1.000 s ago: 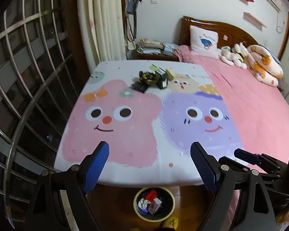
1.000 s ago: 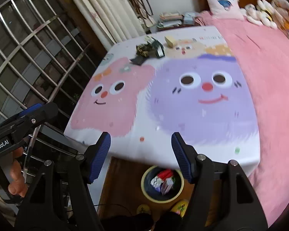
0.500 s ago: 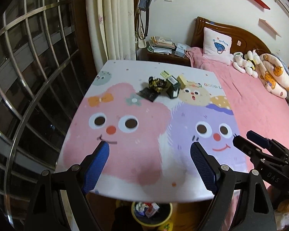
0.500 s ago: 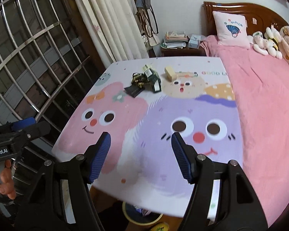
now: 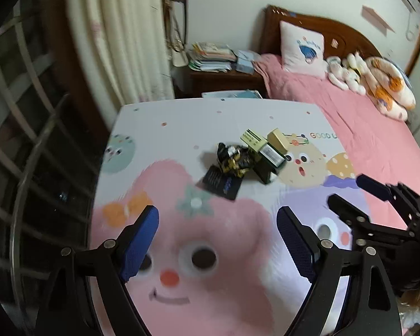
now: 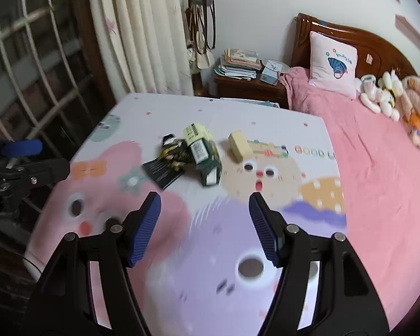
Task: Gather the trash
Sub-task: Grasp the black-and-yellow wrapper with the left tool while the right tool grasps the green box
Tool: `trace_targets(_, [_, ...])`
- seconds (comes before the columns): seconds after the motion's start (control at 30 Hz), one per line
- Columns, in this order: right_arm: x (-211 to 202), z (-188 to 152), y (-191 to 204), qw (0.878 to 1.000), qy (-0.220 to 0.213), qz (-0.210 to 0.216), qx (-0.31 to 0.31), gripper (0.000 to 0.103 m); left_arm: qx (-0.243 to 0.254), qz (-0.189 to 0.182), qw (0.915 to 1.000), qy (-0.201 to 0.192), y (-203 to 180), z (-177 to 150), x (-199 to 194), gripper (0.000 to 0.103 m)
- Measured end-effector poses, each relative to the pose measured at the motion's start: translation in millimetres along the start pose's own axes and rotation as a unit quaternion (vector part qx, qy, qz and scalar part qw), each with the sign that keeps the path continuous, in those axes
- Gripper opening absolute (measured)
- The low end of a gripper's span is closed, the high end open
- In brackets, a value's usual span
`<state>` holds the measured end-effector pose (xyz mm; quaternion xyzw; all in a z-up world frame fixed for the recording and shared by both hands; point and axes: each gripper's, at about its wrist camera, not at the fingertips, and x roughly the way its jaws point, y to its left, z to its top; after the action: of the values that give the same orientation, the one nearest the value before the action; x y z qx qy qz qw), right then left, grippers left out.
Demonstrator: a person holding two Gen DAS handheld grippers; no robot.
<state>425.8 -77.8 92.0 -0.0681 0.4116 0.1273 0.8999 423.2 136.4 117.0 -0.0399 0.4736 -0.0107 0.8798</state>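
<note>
Both grippers are on the approach step here, nothing picked up yet. The bed (image 6: 372, 168) is the big thing, and the cartoon sheet (image 6: 210, 252) on the board beside it carries the trash pile (image 5: 246, 162), which sits toward the far edge, well apart from the near corners. The pile is a green carton (image 6: 207, 156), a crumpled black-and-gold wrapper (image 5: 233, 161), a flat black packet (image 5: 221, 182) and a small tan block (image 6: 239, 145) lying just beside the carton (a bit blurry, so I can't read the labels).

The left gripper (image 5: 217, 240) is spread wide and empty. The right gripper (image 6: 204, 224) is about half open, also empty, touching nothing.

I reckon the next move needs reaching further toward that far edge and dropping one claw over a single piece.
</note>
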Motion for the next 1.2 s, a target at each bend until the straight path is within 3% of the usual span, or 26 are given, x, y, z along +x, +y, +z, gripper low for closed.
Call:
trace_targets(0.17, [85, 32, 11, 0.999, 0.023, -0.041, -0.012, 0.063, 0.035, -0.025, 0.9987, 0.028, 20, 46, 82, 0.088])
trace_targets(0.43, [179, 33, 16, 0.994, 0.062, -0.090, -0.031, 0.063, 0.058, -0.050, 0.9947, 0.068, 26, 64, 167, 0.088])
trace_targets(0.5, [190, 32, 15, 0.993, 0.062, -0.093, -0.031, 0.054, 0.065, -0.064, 0.9929, 0.077, 23, 67, 184, 0.088])
trace_targets(0.53, [194, 32, 15, 0.993, 0.062, -0.094, -0.030, 0.051, 0.069, -0.070, 0.9919, 0.081, 22, 70, 191, 0.088])
trace_targets(0.6, [205, 31, 9, 0.993, 0.066, -0.094, -0.019, 0.034, 0.076, -0.078, 0.9902, 0.087, 15, 71, 199, 0.088])
trace_targets(0.67, [209, 28, 5, 0.993, 0.072, -0.094, -0.009, 0.027, 0.084, -0.086, 0.9883, 0.095, 10, 74, 212, 0.088])
trace_targets(1.03, [199, 17, -35, 0.990, 0.063, -0.090, 0.085, 0.023, 0.122, -0.097, 0.9801, 0.123, -23, 86, 265, 0.087])
trace_targets(1.2, [191, 8, -40, 0.988, 0.062, -0.094, 0.108, 0.023, 0.132, -0.116, 0.9747, 0.138, -39, 83, 280, 0.080])
